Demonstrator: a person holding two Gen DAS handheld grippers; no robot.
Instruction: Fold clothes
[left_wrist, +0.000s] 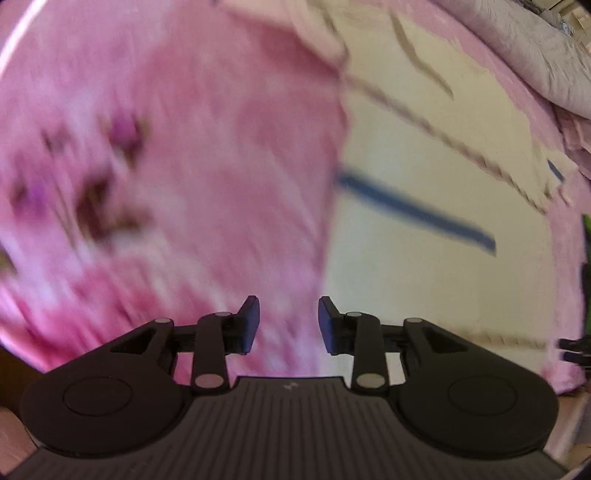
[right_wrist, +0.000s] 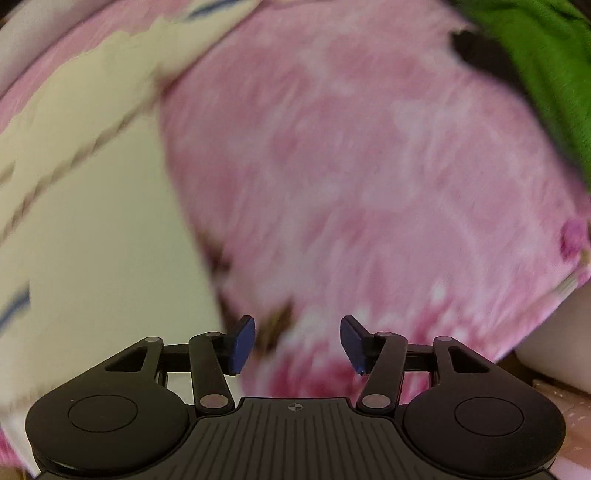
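A cream garment (left_wrist: 424, 177) with a blue stripe and dark stitched seams lies spread on a pink floral bedsheet (left_wrist: 177, 166). It fills the right half of the left wrist view and the left side of the right wrist view (right_wrist: 92, 221). My left gripper (left_wrist: 289, 321) is open and empty, above the garment's left edge. My right gripper (right_wrist: 297, 341) is open and empty, over the pink sheet (right_wrist: 369, 166) just right of the garment's edge. Both views are motion-blurred.
A green cloth (right_wrist: 546, 74) with something dark beside it lies at the upper right of the right wrist view. A grey-beige blanket (left_wrist: 535, 48) is bunched at the far right of the left wrist view. The bed's edge shows at lower right.
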